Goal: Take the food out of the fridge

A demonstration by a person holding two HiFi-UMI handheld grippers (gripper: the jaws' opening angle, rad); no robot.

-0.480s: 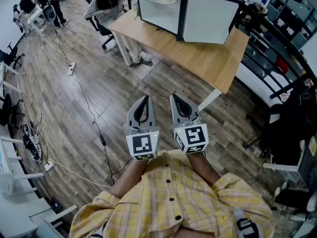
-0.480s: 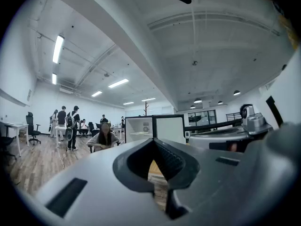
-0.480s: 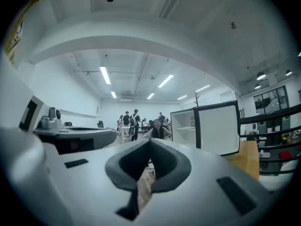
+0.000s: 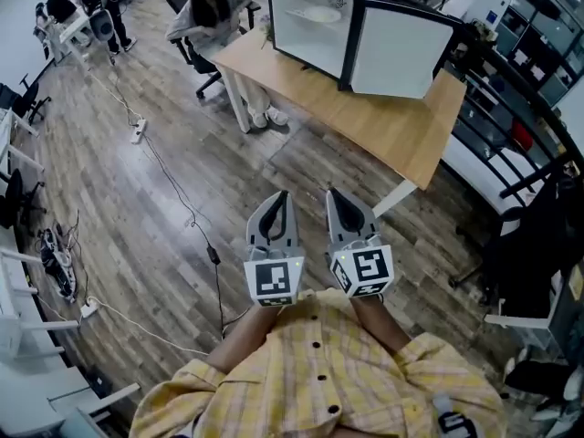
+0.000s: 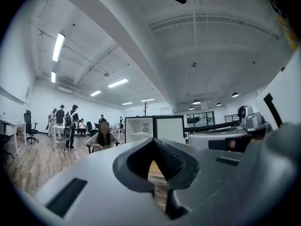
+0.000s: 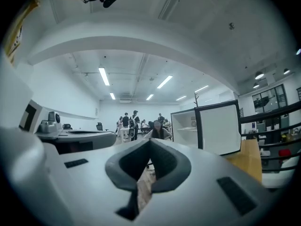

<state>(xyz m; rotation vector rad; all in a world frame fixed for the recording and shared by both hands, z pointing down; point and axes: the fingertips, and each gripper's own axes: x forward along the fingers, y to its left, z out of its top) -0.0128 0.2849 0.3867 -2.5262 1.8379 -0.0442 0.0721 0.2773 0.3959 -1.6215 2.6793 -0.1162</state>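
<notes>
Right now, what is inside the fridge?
A pale plate lies inside the fridge, whose door is open. What the plate carries is too small to tell.

Bare wooden floor (image 4: pixel 128 226) lies open up to the wooden table (image 4: pixel 383 126), crossed only by a thin cable (image 4: pixel 212 255) on the left. On the table, the mini fridge (image 4: pixel 315 12) faces this way, its door (image 4: pixel 399 51) swung wide to the right, leaving the white inside reachable. A seated person (image 4: pixel 212 7) occupies the table's left end, and a black railing (image 4: pixel 525 89) closes off the right.
</notes>
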